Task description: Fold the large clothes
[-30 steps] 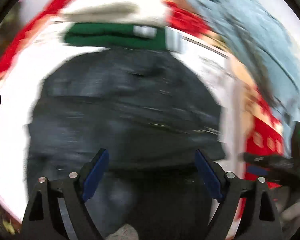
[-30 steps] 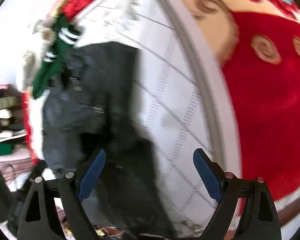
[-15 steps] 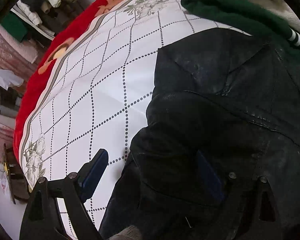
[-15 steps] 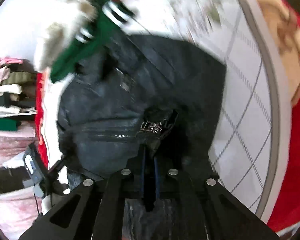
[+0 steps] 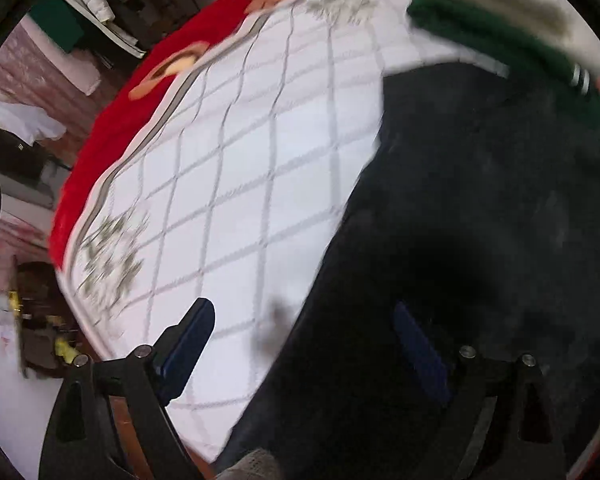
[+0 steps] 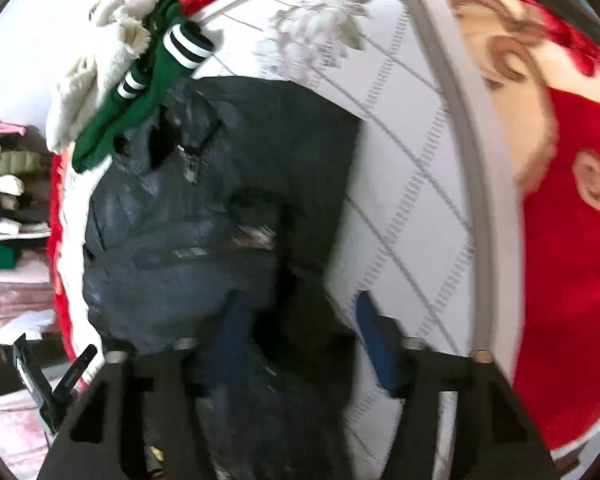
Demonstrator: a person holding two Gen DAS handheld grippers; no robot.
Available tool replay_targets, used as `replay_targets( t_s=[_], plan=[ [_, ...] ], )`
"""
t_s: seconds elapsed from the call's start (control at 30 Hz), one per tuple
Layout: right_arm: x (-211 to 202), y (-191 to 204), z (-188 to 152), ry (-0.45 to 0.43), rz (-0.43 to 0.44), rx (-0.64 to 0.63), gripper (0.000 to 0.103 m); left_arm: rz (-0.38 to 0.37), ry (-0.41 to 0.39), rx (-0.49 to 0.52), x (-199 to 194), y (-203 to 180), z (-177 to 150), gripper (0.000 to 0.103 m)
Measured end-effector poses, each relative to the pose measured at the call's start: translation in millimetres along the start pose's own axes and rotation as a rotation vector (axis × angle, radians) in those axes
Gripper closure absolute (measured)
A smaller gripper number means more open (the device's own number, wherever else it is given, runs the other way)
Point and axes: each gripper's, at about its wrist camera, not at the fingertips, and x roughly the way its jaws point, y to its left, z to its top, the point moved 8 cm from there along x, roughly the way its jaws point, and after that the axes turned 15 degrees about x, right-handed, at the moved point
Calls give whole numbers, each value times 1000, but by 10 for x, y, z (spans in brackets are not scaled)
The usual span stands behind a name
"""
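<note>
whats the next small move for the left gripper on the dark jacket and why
Probably lower the left hand-held gripper onto the near edge of the dark jacket and close on it. Its jaws stand wide open straddling that edge, one finger over the white quilted cover and one over the fabric, nothing gripped yet. The right hand-held gripper is opening.

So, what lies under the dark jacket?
The dark jacket lies on the white quilted cover, visible around it. What is directly beneath the jacket is covered.
</note>
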Motion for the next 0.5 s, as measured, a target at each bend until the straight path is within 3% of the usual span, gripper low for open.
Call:
replay_targets(
  t_s=[0.1, 0.23, 0.3, 0.33, 0.4, 0.5],
  plan=[
    [241, -165, -254, 113, -54, -56, 39, -7, 56, 15, 250, -52, -127, 10],
    [548, -216, -409, 184, -102, -105, 39, 44, 41, 59, 453, -115, 28, 10],
    [700, -198, -447, 222, -69, -45, 53, 58, 31, 62, 493, -90, 133, 10],
    [731, -164, -443, 212, -80, -30, 53, 64, 19, 63, 501, -54, 205, 10],
    [752, -22, -491, 222, -55, -9, 65, 72, 14, 67, 552, 65, 334, 3],
    [712, 342, -634, 275, 67, 23, 65, 38, 18, 67, 653, 215, 460, 0]
  ],
)
